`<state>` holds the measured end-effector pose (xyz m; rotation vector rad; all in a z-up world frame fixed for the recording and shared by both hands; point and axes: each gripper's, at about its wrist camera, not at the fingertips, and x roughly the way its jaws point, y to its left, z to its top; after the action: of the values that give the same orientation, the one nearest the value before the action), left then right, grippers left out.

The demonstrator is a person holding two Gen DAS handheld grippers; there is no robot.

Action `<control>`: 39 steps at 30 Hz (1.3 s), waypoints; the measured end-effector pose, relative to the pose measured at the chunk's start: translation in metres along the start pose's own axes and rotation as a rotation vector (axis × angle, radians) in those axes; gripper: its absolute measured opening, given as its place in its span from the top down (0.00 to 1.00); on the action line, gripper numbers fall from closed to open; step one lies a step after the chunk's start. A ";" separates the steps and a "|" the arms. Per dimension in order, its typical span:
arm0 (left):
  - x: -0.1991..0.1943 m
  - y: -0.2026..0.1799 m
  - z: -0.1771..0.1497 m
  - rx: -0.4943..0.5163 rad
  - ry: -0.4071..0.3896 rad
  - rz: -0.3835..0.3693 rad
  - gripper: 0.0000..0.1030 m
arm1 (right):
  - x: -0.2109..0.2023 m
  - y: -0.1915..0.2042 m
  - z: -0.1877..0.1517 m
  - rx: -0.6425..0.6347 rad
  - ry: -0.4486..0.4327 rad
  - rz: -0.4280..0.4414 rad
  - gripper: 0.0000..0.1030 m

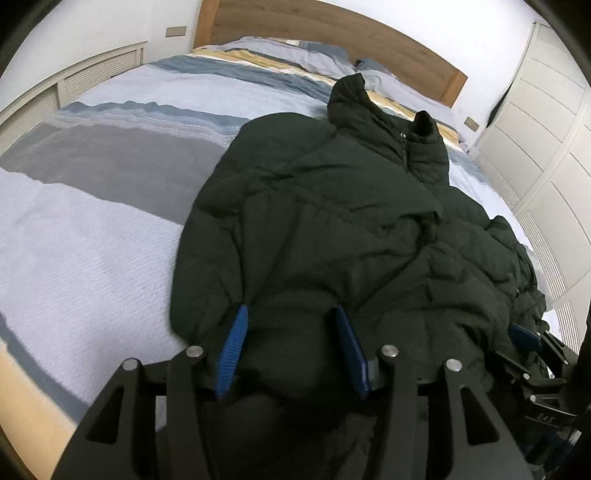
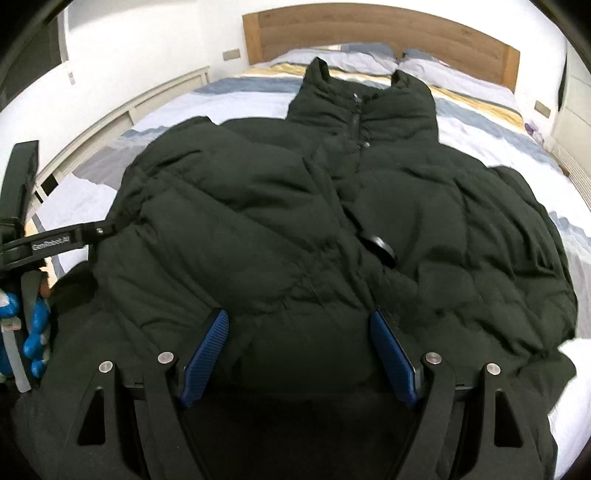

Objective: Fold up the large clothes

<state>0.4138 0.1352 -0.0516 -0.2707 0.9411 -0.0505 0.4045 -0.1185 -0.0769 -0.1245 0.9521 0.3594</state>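
A large dark green puffer jacket lies front up on the bed, collar toward the headboard; it also fills the right wrist view. Its left sleeve is folded across the chest. My left gripper is open, its blue pads set on either side of the jacket's bulging hem at the left. My right gripper is open too, its blue pads straddling the hem near the zipper line. Jacket fabric bulges between both pairs of fingers; the jaws stand wide. The right gripper shows at the edge of the left wrist view.
The bed has a striped blue, grey and white cover, with pillows and a wooden headboard at the far end. White wardrobe doors stand to the right, a white slatted panel to the left.
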 end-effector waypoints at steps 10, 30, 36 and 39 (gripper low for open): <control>-0.071 -0.011 0.007 0.045 -0.095 0.020 0.51 | -0.067 -0.001 -0.005 -0.034 -0.036 -0.075 0.25; 0.056 -0.034 0.068 0.109 -0.079 -0.057 0.48 | 0.021 0.022 0.056 -0.130 -0.161 0.082 0.23; 0.067 -0.039 0.060 0.124 -0.049 -0.010 0.44 | 0.031 0.011 0.052 -0.118 -0.093 0.102 0.22; 0.071 -0.042 0.057 0.136 -0.038 0.013 0.42 | 0.032 0.003 0.048 -0.099 -0.054 0.111 0.22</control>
<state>0.5045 0.0947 -0.0652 -0.1400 0.8974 -0.0969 0.4578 -0.0951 -0.0748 -0.1521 0.8899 0.5101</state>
